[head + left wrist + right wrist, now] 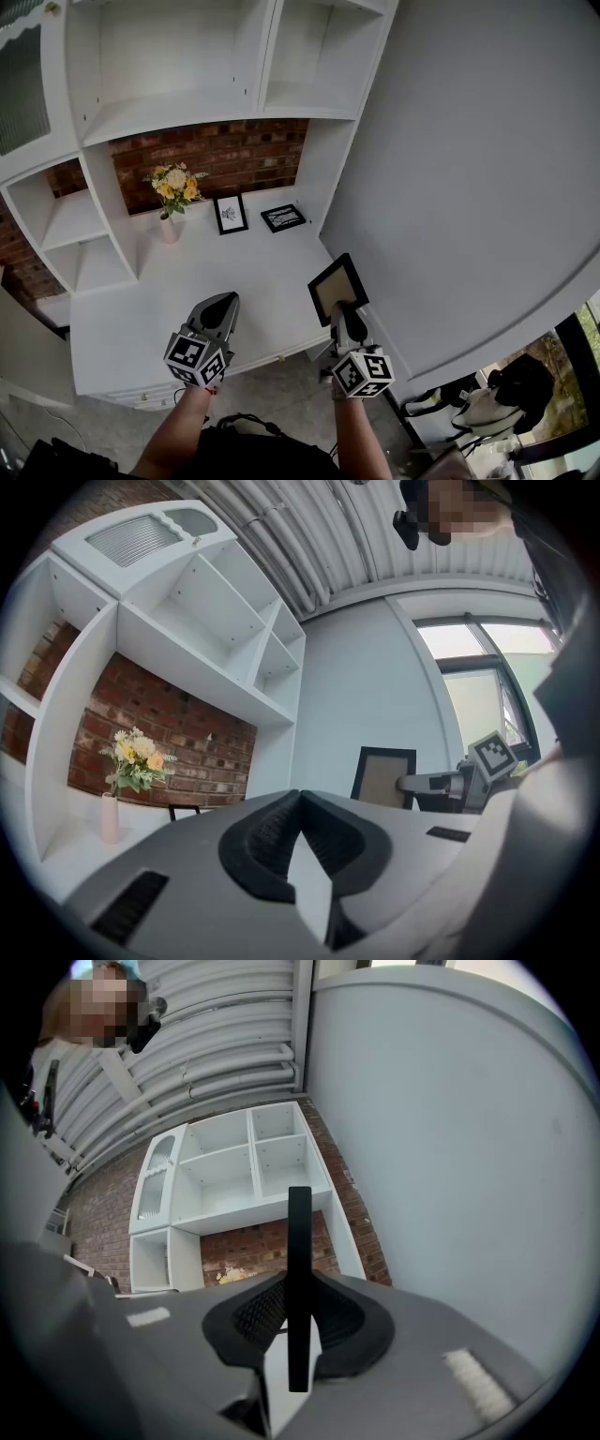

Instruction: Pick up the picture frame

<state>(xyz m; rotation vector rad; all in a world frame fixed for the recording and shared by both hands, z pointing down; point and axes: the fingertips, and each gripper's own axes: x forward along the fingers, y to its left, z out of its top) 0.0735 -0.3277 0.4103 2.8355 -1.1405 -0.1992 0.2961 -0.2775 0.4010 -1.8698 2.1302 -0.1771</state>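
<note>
A black picture frame with a tan face hangs above the white desk's right front corner, and my right gripper is shut on its lower edge. In the right gripper view the frame stands edge-on between the pads. The left gripper view shows this frame upright at the right. My left gripper hovers over the desk's front, its jaws shut with nothing between them.
Two small framed pictures and a vase of yellow flowers stand at the desk's back against a brick wall. White shelves rise above and to the left. A grey wall bounds the right side.
</note>
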